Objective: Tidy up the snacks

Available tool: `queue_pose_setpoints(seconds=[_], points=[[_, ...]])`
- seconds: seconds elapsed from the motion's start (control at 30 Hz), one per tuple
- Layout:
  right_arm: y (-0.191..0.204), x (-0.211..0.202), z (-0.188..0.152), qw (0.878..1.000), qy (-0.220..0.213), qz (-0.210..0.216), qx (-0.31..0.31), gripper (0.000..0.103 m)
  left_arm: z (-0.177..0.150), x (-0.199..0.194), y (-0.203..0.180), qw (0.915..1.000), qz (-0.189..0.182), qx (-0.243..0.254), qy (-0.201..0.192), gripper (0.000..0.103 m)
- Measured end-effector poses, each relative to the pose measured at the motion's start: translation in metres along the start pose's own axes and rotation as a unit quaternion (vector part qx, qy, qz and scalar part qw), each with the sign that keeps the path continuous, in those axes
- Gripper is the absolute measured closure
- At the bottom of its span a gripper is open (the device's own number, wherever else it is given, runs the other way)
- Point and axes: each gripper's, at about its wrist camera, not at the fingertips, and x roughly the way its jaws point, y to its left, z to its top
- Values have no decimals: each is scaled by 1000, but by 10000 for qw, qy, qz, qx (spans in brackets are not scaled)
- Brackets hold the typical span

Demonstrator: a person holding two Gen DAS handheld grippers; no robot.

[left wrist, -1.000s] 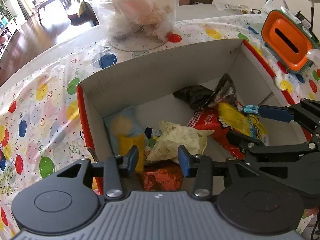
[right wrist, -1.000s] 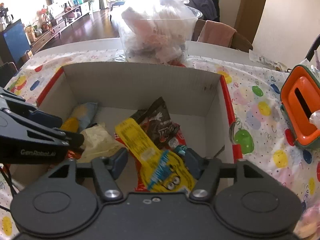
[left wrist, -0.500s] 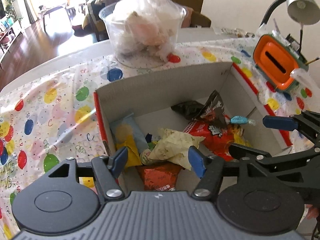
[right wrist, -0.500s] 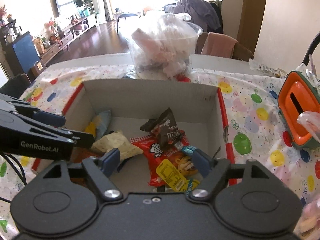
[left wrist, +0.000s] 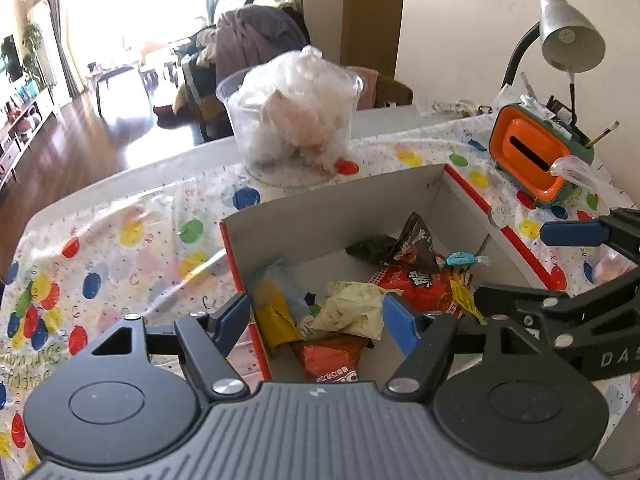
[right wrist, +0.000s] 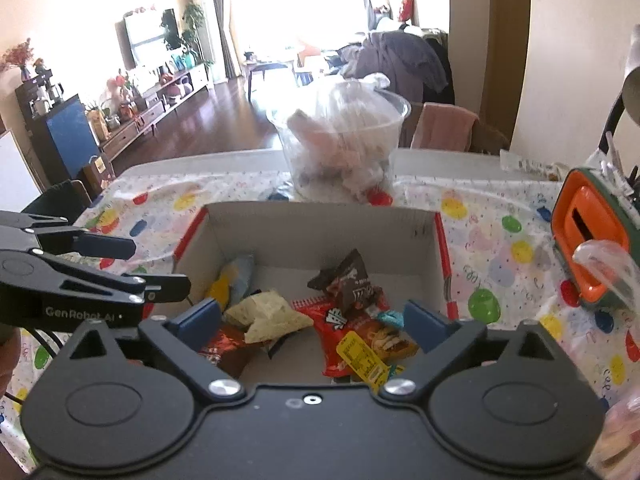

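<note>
While both grippers hung above the open cardboard box [left wrist: 336, 216], neither held anything. L gripper [left wrist: 316, 320] had its blue pads spread, jaws having just been opening, w/ only air between them; the snacks showed below. R gripper [right wrist: 320, 322] stood spread very wide, jaws likewise just opening, nothing pinched.

Box: rectangular, plain grey board inside, red outer edges, sitting on a glossy plastic tablecloth [left wrist: 120, 264] printed w/ coloured balloons. Snacks lay loose on the box floor. Seen from the R wrist view: a crinkled pale cream packet [right wrist: 272, 316] near box centre, a shiny red foil bag [right wrist: 348, 332] at approx 3 o'clock of it, a dark brown wrapper [right wrist: 352, 280] standing up on the red bag's far edge, a small teal twist-wrapped candy [right wrist: 390, 317] on the red bag's R side, a yellow-and-blue pouch [right wrist: 232, 280] at approx 10 o'clock by the L wall, and an orange-red foil pack [right wrist: 224, 346] at approx 7 o'clock.

Beyond the box at 12 o'clock stood a clear round plastic tub [right wrist: 344, 148] stuffed w/ crumpled film. At approx 2 o'clock sat an orange rounded holder [left wrist: 532, 152] w/ a slot, and a grey gooseneck lamp [left wrist: 568, 40] above it.
</note>
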Motion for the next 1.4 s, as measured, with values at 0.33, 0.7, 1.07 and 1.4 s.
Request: queue_pose_setpoints(seconds=[0.33,0.7,1.07,1.4], points=[[6,-28,-5,9995,-312,84,4,0,-15,-34,5,9996,-67,-116,-257,22],[14,-41,-19,9990,-380,145,181,0,-32,-58,8,9985,-151,-238,-471,4],[10,-49,-25,9976,-438,187,509,0,-39,-65,5,9980,-233,-430,-409,3],[5,-49,-31,9974,-404,175,569,0,-42,-62,4,9977,-172,-602,-259,3]])
